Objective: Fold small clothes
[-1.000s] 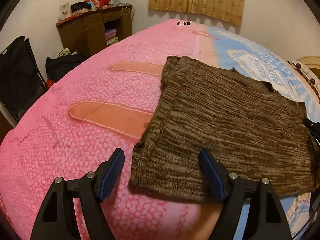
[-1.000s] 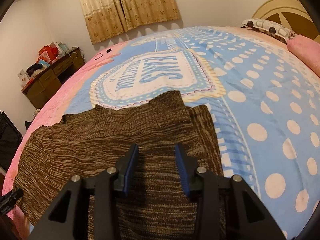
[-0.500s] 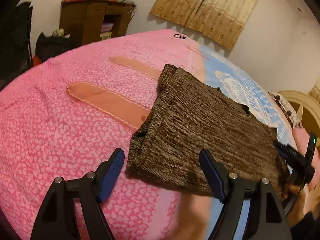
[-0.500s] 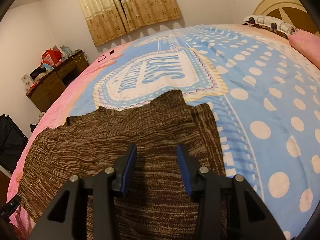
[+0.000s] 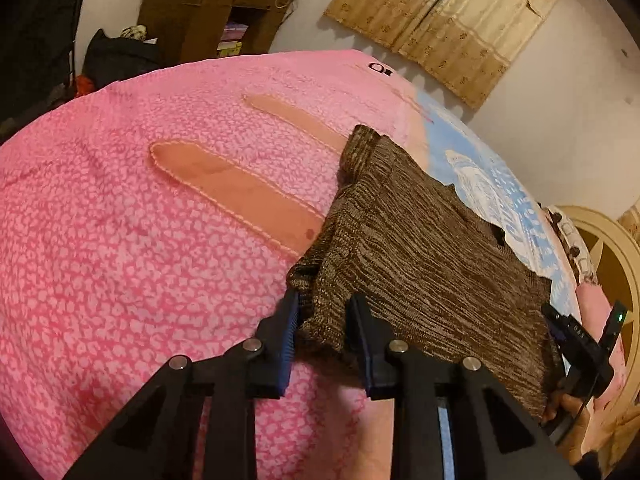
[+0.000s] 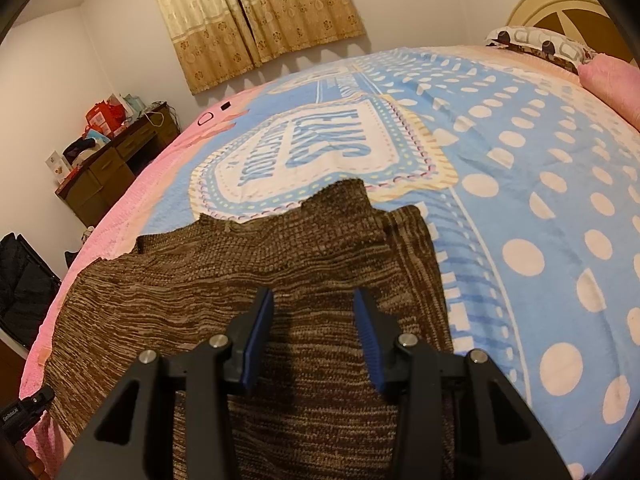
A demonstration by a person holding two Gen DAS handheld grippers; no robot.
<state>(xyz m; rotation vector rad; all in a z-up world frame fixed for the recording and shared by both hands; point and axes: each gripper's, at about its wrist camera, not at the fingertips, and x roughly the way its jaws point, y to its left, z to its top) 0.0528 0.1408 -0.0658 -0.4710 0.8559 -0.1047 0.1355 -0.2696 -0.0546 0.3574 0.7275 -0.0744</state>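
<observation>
A brown knitted garment (image 5: 420,252) lies flat on the bed, partly folded, and it also shows in the right wrist view (image 6: 248,280). My left gripper (image 5: 323,312) has its jaws partly closed around the garment's near left corner, with cloth bunched between the blue pads. My right gripper (image 6: 314,312) is partly open over the garment's right part, jaws standing above the cloth with nothing pinched. The right gripper also shows in the left wrist view (image 5: 576,340) at the garment's far right edge.
The bed has a pink blanket (image 5: 140,240) on the left and a blue dotted blanket (image 6: 520,160) on the right. A wooden desk (image 5: 208,12) with clutter stands by the wall. Pillows (image 6: 540,44) and a headboard are at the far right.
My left gripper has moved right onto the garment's near corner and its jaws have narrowed around the cloth. My right gripper has barely moved.
</observation>
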